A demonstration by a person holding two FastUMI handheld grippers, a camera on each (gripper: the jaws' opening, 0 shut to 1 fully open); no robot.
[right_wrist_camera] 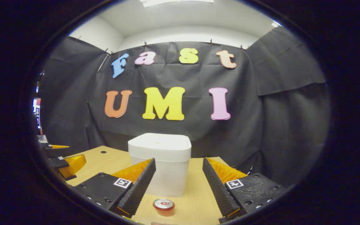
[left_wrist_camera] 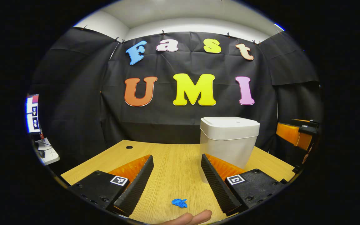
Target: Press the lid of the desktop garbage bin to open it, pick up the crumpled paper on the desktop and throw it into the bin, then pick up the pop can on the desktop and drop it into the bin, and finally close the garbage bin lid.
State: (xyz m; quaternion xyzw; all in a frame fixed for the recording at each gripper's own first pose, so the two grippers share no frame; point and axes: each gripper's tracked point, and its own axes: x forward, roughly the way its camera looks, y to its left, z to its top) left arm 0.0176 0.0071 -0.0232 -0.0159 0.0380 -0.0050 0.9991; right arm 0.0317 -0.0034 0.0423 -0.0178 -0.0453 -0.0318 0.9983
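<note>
White plastic bin (right_wrist_camera: 159,162) is standing upright at the back of the wooden desk (left_wrist_camera: 173,162), lid shut. I am holding my left gripper (left_wrist_camera: 176,179) and right gripper (right_wrist_camera: 178,184) spread, empty. Blue crumpled paper (left_wrist_camera: 179,203) is lying between my left fingers; the can (right_wrist_camera: 164,207) is standing upright by my right. Pressing off-centre is risking tipping the bin.

A wooden desk (left_wrist_camera: 173,162) with a cable hole (left_wrist_camera: 129,147) near its far edge; black cloth wall (left_wrist_camera: 73,103) behind; white ceiling (right_wrist_camera: 180,18) above.
</note>
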